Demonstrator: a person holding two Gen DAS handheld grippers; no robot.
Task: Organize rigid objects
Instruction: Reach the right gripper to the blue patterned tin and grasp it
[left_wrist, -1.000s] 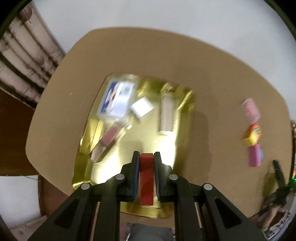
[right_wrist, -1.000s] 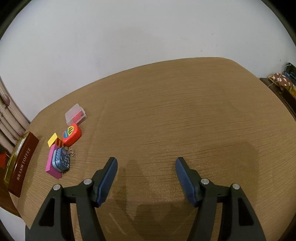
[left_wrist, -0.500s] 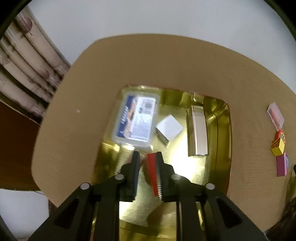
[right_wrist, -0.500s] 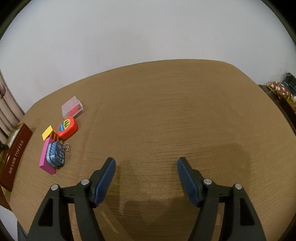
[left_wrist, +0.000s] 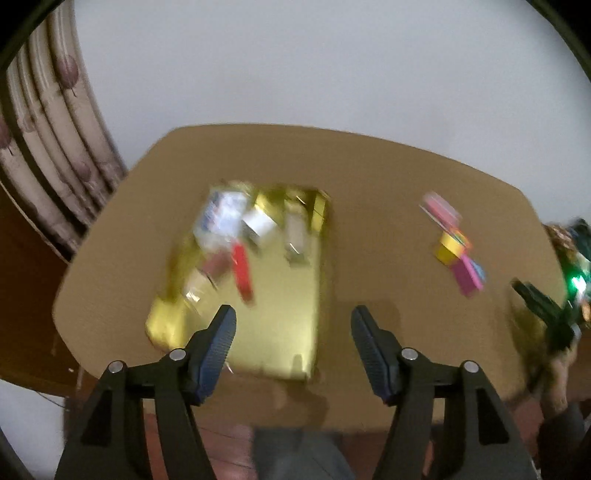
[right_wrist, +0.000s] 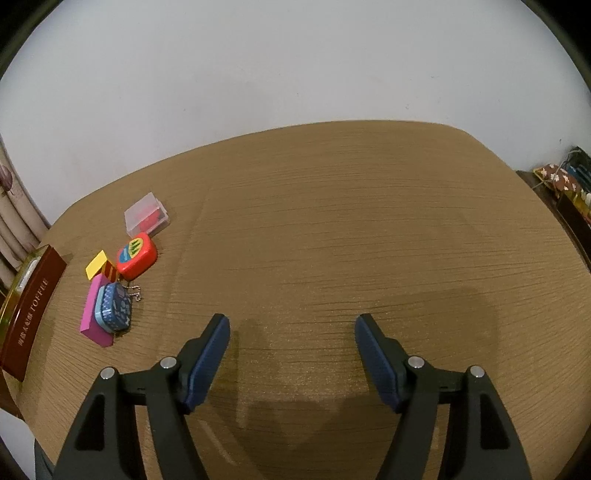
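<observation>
- The left tool (left_wrist: 291, 328) hangs spread wide and empty, low in its own view, above the near edge of the gold tray (left_wrist: 280, 332) in mid-frame.
- A red block (left_wrist: 242, 267) lies in the tray beside a blue-and-white box (left_wrist: 221, 216) and other pieces; the view is too smeared to tell what touches what.
- The right tool (right_wrist: 291, 347) is also spread and empty over bare desk (right_wrist: 351, 240).
- The loose things sit at the left of the right view: a clear case (right_wrist: 146, 218), a red tin (right_wrist: 136, 255), a yellow block (right_wrist: 96, 264), and a blue tin (right_wrist: 113, 306) resting on a pink block (right_wrist: 95, 317).
- I'd fetch next from that cluster.
- Taking the blue tin first should free the pink block.
- Approach squarely, fingers astride one piece only, since the neighbours crowd close.
</observation>
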